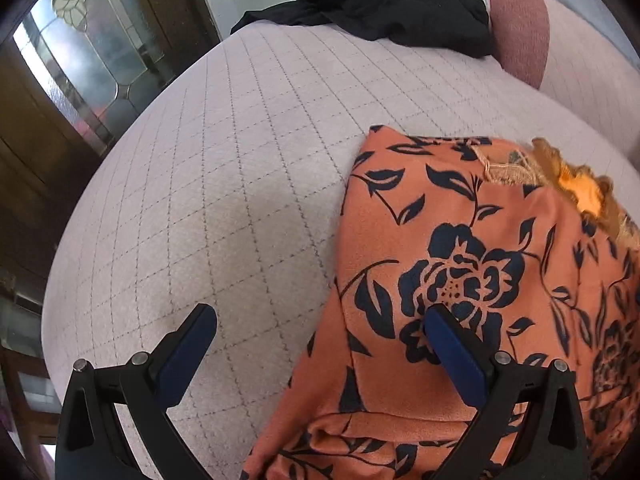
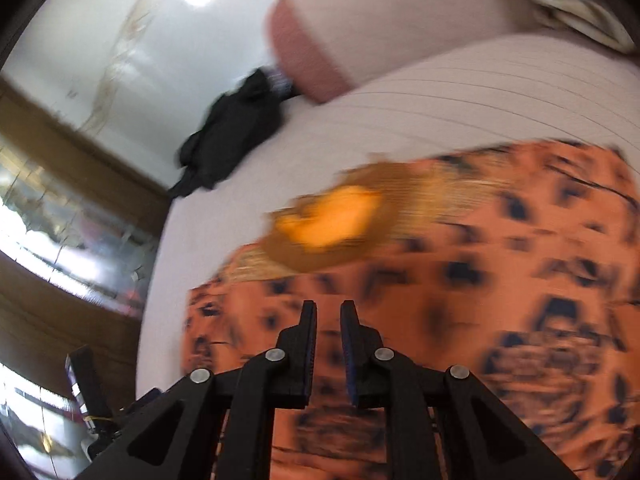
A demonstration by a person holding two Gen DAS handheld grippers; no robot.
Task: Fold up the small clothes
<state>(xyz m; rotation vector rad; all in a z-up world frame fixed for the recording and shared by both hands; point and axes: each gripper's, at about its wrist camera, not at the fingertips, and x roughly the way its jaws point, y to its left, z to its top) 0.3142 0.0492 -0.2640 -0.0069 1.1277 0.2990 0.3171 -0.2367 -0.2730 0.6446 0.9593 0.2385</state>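
Note:
An orange garment [image 1: 460, 260] printed with dark blue flowers lies on the pale quilted bed [image 1: 240, 160]; a golden lace trim [image 1: 568, 176] shows at its far edge. My left gripper [image 1: 320, 316] hangs open wide over the garment's left edge. One finger is above the cloth and the other above the bedspread, with nothing gripped. In the blurred right wrist view, my right gripper [image 2: 328, 308] is shut just above the same garment [image 2: 500, 260]. Only a narrow slit shows between its pads and no cloth is in it. The lace trim [image 2: 340, 216] lies ahead of it.
A black garment [image 1: 392, 12] lies crumpled at the far end of the bed, next to a pink pillow [image 1: 520, 28]; both also appear in the right wrist view, black garment [image 2: 228, 132] and pillow [image 2: 312, 48]. A dark wooden door with glass panes [image 1: 80, 60] stands left of the bed.

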